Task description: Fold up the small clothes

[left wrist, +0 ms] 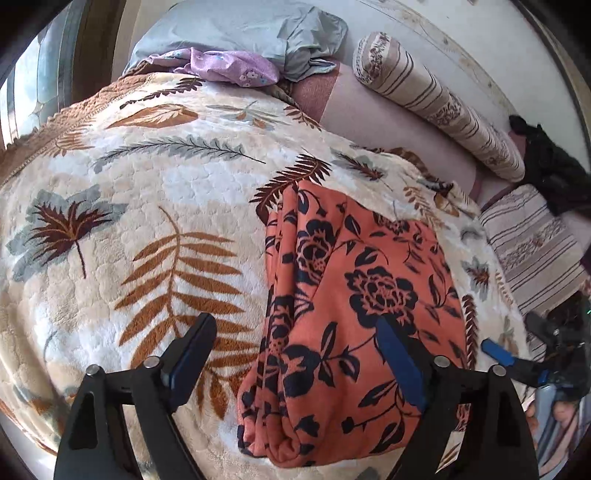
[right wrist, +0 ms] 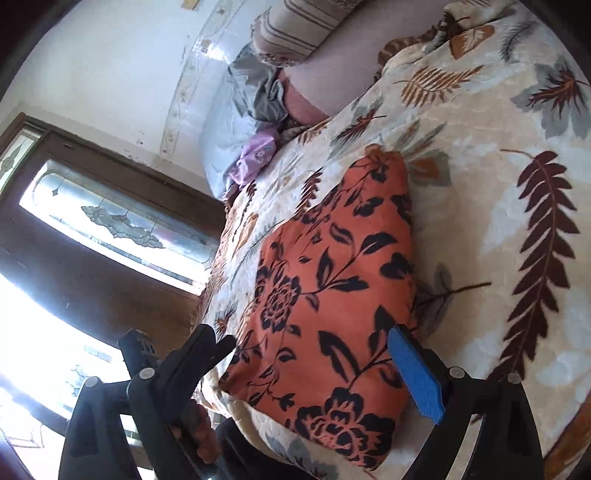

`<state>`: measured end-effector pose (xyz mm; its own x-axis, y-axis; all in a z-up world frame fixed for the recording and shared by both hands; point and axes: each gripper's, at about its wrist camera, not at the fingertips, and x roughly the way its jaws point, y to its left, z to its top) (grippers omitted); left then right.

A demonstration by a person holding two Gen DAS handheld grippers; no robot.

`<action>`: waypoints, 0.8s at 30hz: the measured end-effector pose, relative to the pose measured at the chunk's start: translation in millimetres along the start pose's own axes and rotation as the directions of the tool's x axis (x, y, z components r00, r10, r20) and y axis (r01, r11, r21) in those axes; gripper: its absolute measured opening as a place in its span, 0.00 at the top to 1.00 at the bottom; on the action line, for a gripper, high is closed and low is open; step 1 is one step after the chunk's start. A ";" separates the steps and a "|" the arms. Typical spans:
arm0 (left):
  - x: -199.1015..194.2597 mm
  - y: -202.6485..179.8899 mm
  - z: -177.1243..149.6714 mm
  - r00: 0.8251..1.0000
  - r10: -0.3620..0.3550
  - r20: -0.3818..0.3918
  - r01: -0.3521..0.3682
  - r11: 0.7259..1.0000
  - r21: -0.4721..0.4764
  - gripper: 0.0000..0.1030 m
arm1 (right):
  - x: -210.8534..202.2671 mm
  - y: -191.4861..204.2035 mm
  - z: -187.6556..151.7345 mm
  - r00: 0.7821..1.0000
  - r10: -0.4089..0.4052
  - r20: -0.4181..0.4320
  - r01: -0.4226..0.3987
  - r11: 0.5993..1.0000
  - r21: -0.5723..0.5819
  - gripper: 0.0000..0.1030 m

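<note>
Orange floral garment (left wrist: 351,314) folded, long axis running away from both tools; left tool (left wrist: 295,354), right tool (right wrist: 310,354) spread, pinching nothing.

A wide stretch of cream fleece blanket with leaf print (left wrist: 147,192) is lying bare and flat, giving open passage. A folded orange floral garment (left wrist: 351,295) is occupying one side. Farther back, a crumpled lilac cloth (left wrist: 229,66), grey-blue pillow (left wrist: 236,29) and striped cylindrical bolster (left wrist: 436,99) are blocking the bed's far edge.

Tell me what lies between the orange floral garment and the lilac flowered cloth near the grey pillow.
Only bare leaf-print blanket. In the left wrist view, nothing sits on it between the orange floral garment and the lilac flowered cloth; the right wrist view agrees.
</note>
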<state>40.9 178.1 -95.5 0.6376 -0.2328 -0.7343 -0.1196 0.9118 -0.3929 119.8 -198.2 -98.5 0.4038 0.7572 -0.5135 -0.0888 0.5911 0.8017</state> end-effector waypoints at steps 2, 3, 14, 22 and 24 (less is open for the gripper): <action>13.8 7.0 9.0 0.997 -0.067 -0.036 0.066 0.997 -0.037 0.13 | 6.2 -19.1 8.9 1.000 -0.005 -0.007 0.006 0.998 0.064 0.07; 22.9 9.6 12.1 0.995 -0.078 -0.063 0.075 0.996 -0.053 0.13 | 11.1 -25.3 12.8 1.000 -0.011 -0.011 0.012 0.997 0.082 0.07; 64.4 -5.3 2.1 0.972 -0.122 -0.201 0.121 0.993 -0.013 0.55 | 76.4 5.2 15.7 0.965 -0.192 -0.180 0.158 0.970 -0.186 0.55; 50.4 -52.3 18.3 0.984 -0.139 -0.107 0.144 0.989 0.038 0.72 | 19.4 71.6 38.6 0.968 -0.251 -0.016 0.216 0.862 -0.459 0.68; 53.2 -76.3 28.2 0.984 -0.166 -0.063 0.170 0.984 0.059 0.72 | -0.5 68.3 58.4 0.967 -0.252 0.030 0.238 0.858 -0.455 0.68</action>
<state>105.4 105.7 -89.0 0.5994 -0.4019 -0.6923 0.0354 0.8773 -0.4786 166.7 -174.4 -25.7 0.4405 0.5751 -0.6894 -0.3942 0.8138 0.4270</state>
